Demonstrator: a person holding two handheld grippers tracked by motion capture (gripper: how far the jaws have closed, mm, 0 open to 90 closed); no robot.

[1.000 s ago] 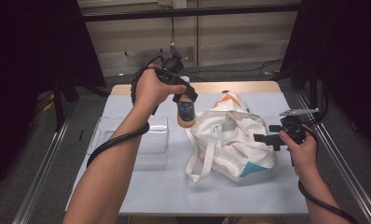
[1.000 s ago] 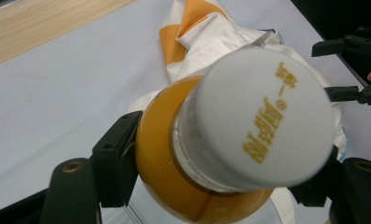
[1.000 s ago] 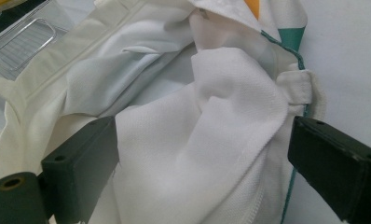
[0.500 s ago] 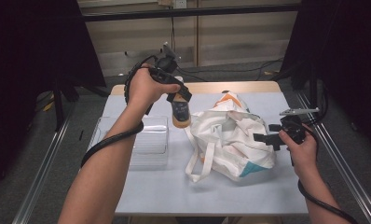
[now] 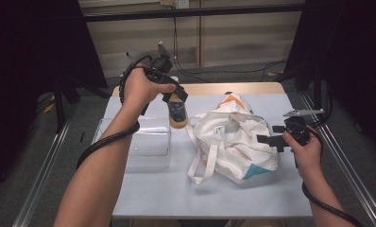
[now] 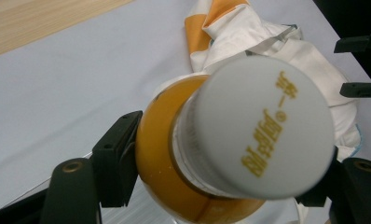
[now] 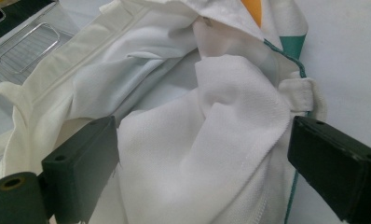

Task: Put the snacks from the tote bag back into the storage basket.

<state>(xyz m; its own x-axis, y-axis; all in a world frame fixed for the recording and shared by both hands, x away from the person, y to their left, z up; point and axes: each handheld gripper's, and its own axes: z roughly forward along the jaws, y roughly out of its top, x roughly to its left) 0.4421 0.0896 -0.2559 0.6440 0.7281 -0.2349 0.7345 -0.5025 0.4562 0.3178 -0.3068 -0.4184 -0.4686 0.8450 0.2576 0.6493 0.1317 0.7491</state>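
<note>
An orange bottle (image 5: pixel 178 113) with a white cap (image 6: pixel 263 126) hangs over the table just left of the bag, base down in the high view. My left gripper (image 5: pixel 175 100) is shut on its body (image 6: pixel 169 163), one jaw on each side. A crumpled white tote bag (image 5: pixel 233 139) with orange and teal patches lies in the middle of the table. My right gripper (image 5: pixel 271 135) stands open at the bag's right side. A fold of the white fabric (image 7: pixel 207 154) lies between its wide-apart jaws, right gripper (image 7: pixel 207 163), and the pads do not press on it.
A clear plastic box (image 5: pixel 148 139) sits on the left of the pale table (image 5: pixel 186 198), under my left forearm. The table's far edge is a wooden strip (image 5: pixel 252 88). Metal rails run along both sides. Cables trail from both grippers.
My left hand has shifted slightly left with the bottle, away from the bag. The right hand and the bag have stayed still.
</note>
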